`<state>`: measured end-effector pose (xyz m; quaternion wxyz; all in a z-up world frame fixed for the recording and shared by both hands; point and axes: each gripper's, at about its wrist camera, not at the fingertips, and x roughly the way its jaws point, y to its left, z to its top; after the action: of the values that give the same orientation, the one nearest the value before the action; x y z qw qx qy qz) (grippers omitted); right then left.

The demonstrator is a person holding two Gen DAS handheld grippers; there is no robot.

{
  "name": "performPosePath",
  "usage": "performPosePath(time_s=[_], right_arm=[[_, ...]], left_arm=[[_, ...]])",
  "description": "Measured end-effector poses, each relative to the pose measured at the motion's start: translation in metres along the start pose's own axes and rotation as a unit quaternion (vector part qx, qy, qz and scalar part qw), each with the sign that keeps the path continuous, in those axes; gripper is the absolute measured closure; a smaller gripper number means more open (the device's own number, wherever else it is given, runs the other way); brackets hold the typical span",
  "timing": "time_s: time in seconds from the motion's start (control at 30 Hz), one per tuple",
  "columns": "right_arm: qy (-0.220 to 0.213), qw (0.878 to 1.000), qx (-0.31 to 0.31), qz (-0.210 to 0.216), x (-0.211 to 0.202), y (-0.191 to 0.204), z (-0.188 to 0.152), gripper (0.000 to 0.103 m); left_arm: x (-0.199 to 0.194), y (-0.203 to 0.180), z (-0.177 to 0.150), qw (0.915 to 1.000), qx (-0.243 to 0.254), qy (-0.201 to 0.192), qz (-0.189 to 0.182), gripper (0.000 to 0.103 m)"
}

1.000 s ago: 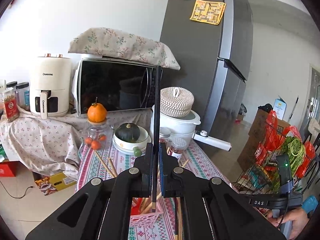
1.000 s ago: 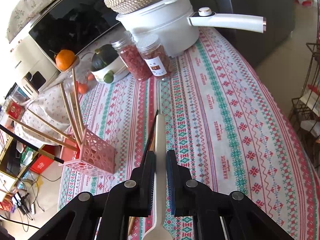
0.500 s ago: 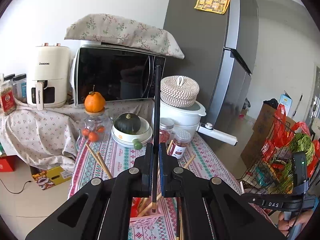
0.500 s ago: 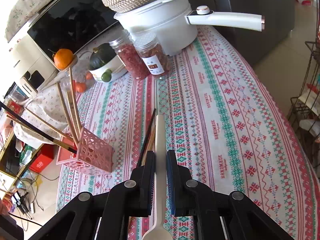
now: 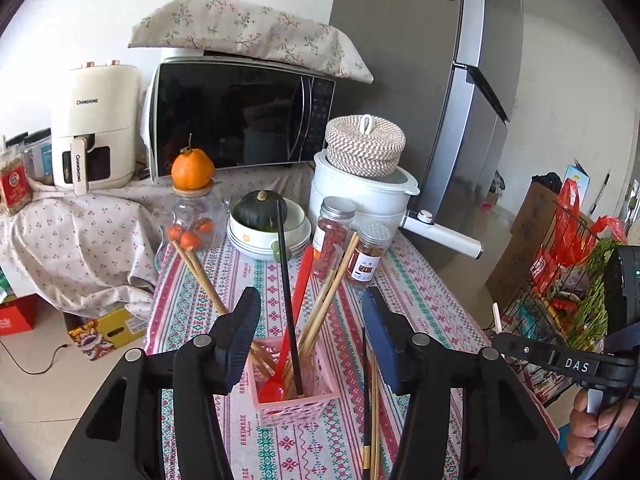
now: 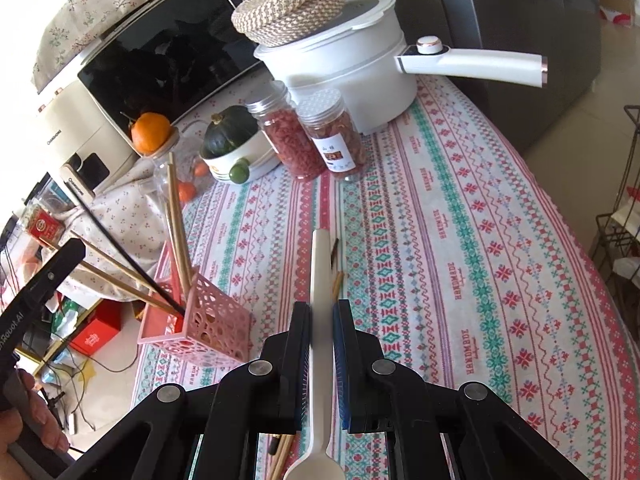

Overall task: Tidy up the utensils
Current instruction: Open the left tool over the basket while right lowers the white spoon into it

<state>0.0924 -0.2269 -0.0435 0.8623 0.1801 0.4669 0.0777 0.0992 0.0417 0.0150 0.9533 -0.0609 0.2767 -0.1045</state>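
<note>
A pink lattice basket (image 5: 294, 384) stands on the patterned tablecloth with wooden chopsticks, a red spoon (image 5: 288, 340) and a black chopstick (image 5: 285, 272) leaning in it. My left gripper (image 5: 310, 304) hovers just above the basket. Its jaws are opening, and the black chopstick rises between them untouched by either pad. My right gripper (image 6: 321, 312) is shut on the handle of a white spoon (image 6: 320, 272), held above loose chopsticks (image 6: 337, 280) lying on the cloth. The right wrist view has the basket (image 6: 212, 320) to the left.
At the table's far end stand a white pot (image 6: 344, 68) with a woven lid, two spice jars (image 6: 340, 136), a bowl holding a squash (image 5: 262, 212) and a glass jar (image 5: 192, 220) topped by an orange. More loose chopsticks (image 5: 370, 420) lie right of the basket. A wire rack (image 5: 560, 300) stands right.
The left gripper has opened and let go of the black chopstick, which now stands in the pink basket. The left view has sunk toward the basket. The right gripper still holds the white spoon.
</note>
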Motion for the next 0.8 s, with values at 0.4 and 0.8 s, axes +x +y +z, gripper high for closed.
performPosePath(time_s=[0.4, 0.8], right_arm=[[-0.078, 0.996, 0.003, 0.045, 0.009, 0.055, 0.008, 0.093], [-0.201, 0.979, -0.016, 0.032, 0.047, 0.122, 0.016, 0.093]], left_arm=[[-0.029, 0.042, -0.023, 0.9987, -0.021, 0.046, 0.007, 0.033], [-0.022, 0.098, -0.047, 0.9934, -0.061, 0.095, 0.022, 0.033]])
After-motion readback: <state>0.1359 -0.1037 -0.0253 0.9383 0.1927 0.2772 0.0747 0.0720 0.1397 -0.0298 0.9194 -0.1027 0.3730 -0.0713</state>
